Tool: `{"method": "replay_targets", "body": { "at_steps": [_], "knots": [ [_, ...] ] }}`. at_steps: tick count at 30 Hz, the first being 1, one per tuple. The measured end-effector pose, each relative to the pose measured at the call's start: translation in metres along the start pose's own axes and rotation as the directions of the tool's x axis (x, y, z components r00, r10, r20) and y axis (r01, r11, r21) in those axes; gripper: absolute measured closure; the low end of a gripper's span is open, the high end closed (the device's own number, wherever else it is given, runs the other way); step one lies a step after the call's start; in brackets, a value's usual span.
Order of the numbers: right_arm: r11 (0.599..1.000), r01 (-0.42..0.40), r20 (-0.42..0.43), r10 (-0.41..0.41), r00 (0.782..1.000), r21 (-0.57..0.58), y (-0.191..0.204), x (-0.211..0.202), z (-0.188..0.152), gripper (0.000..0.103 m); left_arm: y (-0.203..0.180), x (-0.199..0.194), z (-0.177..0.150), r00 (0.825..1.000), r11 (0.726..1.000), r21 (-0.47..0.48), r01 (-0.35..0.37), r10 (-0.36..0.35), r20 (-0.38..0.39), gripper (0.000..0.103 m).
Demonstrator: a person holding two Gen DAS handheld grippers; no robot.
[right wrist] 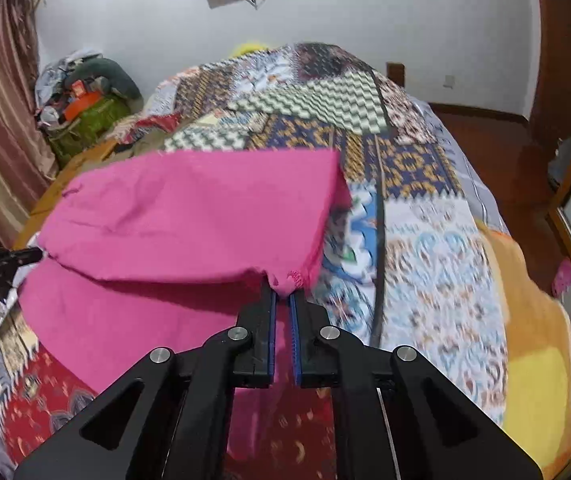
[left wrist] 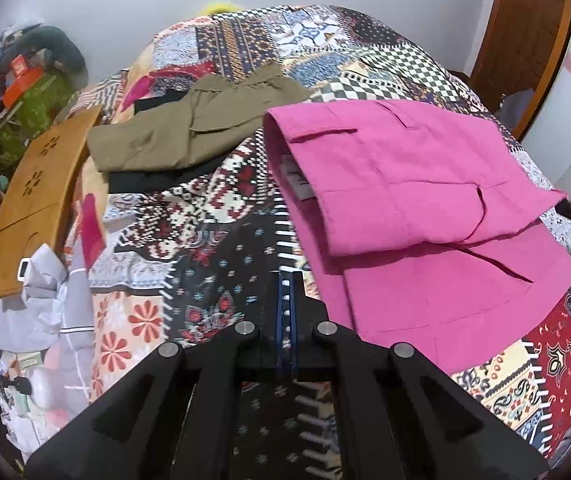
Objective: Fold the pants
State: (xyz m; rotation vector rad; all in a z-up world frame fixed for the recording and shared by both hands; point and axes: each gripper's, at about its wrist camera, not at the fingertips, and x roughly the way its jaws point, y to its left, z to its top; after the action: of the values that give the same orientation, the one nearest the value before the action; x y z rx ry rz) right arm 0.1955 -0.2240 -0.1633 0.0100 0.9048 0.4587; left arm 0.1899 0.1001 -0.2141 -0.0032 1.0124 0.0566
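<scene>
Two hand-held grippers: our right hand-held gripper [right wrist: 282, 294] pinches pink pants [right wrist: 189, 216] hem at bed's [right wrist: 425, 240] near edge; left hand-held gripper [left wrist: 286, 280] closed, empty, pants just right of it.

The pants [left wrist: 417, 196] are bright pink, the bed cover [left wrist: 221, 216] is a patchwork of red, blue, black and white checks, zigzags and flowers, more pants [left wrist: 189, 132] are olive brown, and each black tool [right wrist: 282, 294] has blue pads [right wrist: 295, 332].
</scene>
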Motion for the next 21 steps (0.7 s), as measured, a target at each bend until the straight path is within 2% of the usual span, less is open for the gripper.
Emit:
{"method": "replay_targets", "body": {
  "at_steps": [3, 6, 8, 9, 10, 11, 13, 17, 21],
  "knots": [
    [0.999, 0.032, -0.024, -0.032, 0.999, -0.003, -0.003, -0.004, -0.007, 0.097, 0.004, -0.013, 0.002, 0.999, 1.0, 0.014, -0.022, 0.021, 0.035, 0.098],
    [0.999, 0.035, -0.022, -0.035, 0.999, 0.0, -0.003, -0.015, -0.008, 0.093, 0.001, -0.026, 0.01, 0.997, 0.999, 0.042, -0.034, 0.032, 0.067, 0.087],
    [1.0, 0.026, -0.012, -0.027, 1.0, -0.007, -0.001, -0.02, -0.008, 0.082, -0.004, -0.035, 0.015, 0.995, 0.997, 0.068, -0.035, 0.029, 0.093, 0.065],
    [1.0, 0.016, -0.001, -0.016, 1.0, -0.015, 0.002, -0.024, -0.006, 0.073, -0.008, -0.038, 0.018, 0.994, 0.996, 0.081, -0.037, 0.028, 0.107, 0.059],
    [1.0, 0.01, 0.004, -0.01, 1.0, -0.021, 0.005, -0.025, -0.005, 0.065, -0.014, -0.043, 0.021, 0.992, 0.994, 0.104, -0.038, 0.024, 0.127, 0.048],
    [0.999, -0.001, 0.013, 0.002, 1.0, -0.035, 0.01, -0.028, -0.003, 0.062, -0.019, -0.045, 0.023, 0.991, 0.992, 0.122, -0.037, 0.02, 0.136, 0.038],
    [0.998, -0.011, 0.018, 0.012, 1.0, -0.067, 0.019, -0.031, 0.001, 0.053, -0.03, -0.047, 0.027, 0.99, 0.986, 0.165, -0.036, 0.013, 0.142, 0.028],
    [0.992, -0.045, 0.015, 0.047, 0.999, -0.122, 0.039, -0.029, 0.008, 0.043, -0.052, -0.036, 0.029, 0.993, 0.967, 0.252, -0.038, 0.01, 0.114, 0.025],
    [0.984, -0.079, -0.015, 0.078, 0.997, -0.157, 0.054, -0.018, 0.009, 0.043, -0.071, -0.015, 0.026, 0.998, 0.947, 0.318, -0.041, 0.022, 0.064, 0.025]
  ]
}}
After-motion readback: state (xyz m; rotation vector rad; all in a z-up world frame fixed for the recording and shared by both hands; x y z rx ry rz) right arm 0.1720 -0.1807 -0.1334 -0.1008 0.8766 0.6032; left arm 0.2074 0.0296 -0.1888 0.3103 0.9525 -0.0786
